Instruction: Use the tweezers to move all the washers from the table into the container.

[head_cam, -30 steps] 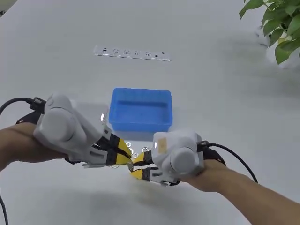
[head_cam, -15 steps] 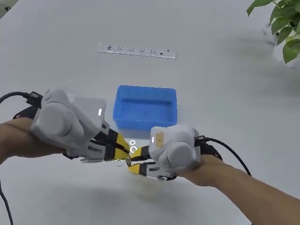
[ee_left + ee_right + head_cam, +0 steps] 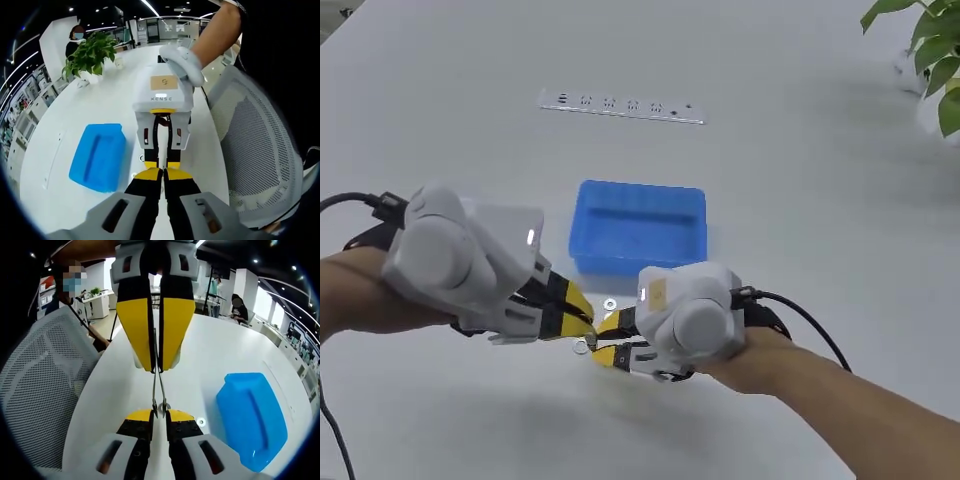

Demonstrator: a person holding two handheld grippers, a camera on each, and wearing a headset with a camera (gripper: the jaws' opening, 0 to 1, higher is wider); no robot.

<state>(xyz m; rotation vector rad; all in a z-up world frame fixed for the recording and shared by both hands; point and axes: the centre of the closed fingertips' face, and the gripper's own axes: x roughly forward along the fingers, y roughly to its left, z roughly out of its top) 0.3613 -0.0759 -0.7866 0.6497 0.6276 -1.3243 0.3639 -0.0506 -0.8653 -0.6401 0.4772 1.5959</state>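
My left gripper (image 3: 578, 312) is shut on thin metal tweezers (image 3: 157, 385), which point at my right gripper (image 3: 604, 349) tip to tip. In the right gripper view the tweezers' tips reach down between my right gripper's (image 3: 159, 416) nearly closed yellow fingertips, with a small washer at the tips. One washer (image 3: 582, 347) lies on the table under the jaws and another washer (image 3: 610, 303) just in front of the blue container (image 3: 640, 225). That container (image 3: 97, 155) stands beyond the grippers.
A white power strip (image 3: 620, 105) lies farther back on the white table (image 3: 800, 200). A potted plant (image 3: 925, 50) stands at the far right corner. A mesh chair back (image 3: 42, 405) is behind the table's near edge.
The head camera has drifted, shifting the whole picture. Both grippers stay tip to tip near the washers, with the left one slightly higher than a second ago.
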